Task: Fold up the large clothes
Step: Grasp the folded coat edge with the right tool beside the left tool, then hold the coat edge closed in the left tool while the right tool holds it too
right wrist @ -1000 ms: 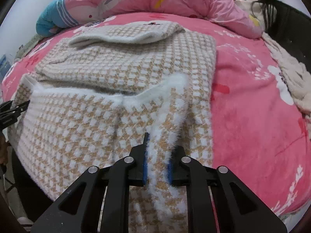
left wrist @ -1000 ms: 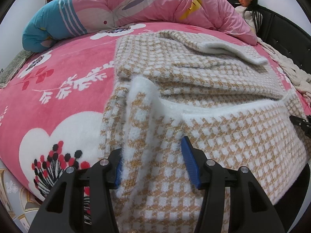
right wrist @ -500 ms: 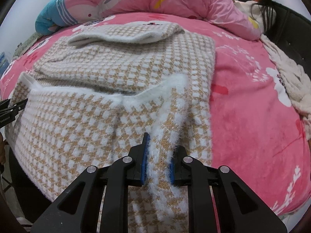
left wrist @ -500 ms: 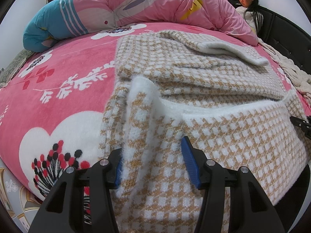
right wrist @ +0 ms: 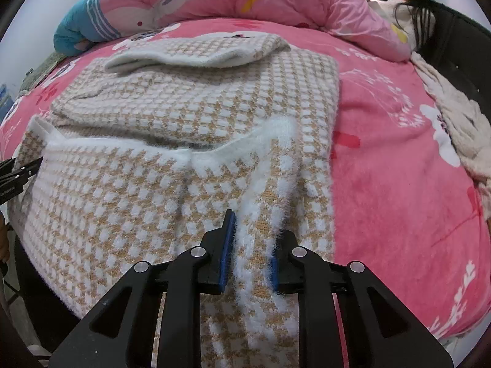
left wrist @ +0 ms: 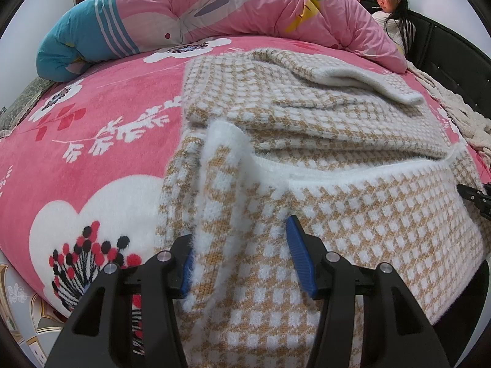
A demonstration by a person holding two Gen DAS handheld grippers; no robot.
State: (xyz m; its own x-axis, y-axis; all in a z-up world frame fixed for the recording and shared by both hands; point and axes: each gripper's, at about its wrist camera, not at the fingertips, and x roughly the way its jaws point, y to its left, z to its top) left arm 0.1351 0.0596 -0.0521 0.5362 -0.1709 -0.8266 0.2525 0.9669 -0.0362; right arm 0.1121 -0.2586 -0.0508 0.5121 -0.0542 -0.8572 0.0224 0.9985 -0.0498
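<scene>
1. One large checked knit garment [left wrist: 322, 128] lies across the pink floral blanket [left wrist: 101, 159] on the bed, its far part already doubled over with a sleeve laid across the top, and its near hem hanging over the bed's edge towards you.
2. Your left gripper [left wrist: 242, 260] stands half open at the garment's left near corner; the fuzzy white edge [left wrist: 227, 165] runs between the pads, but the right pad is clear of the cloth, so you are not clamping anything there.
3. Your right gripper [right wrist: 250, 251] sits at the right near corner with a strip of the white trim between its narrow jaws, which are opening now, so I judge that hold to be loosening.
4. By my reading you are at the step of taking the near hem for the next fold.
5. Your next move calls for both claws to close firmly on matching corners, then lift together and carry the hem away from you onto the folded part.
6. Beyond the garment, a rolled pink quilt [left wrist: 245, 6] lies at the far side, with a person [left wrist: 396, 12] sitting beside it.
</scene>
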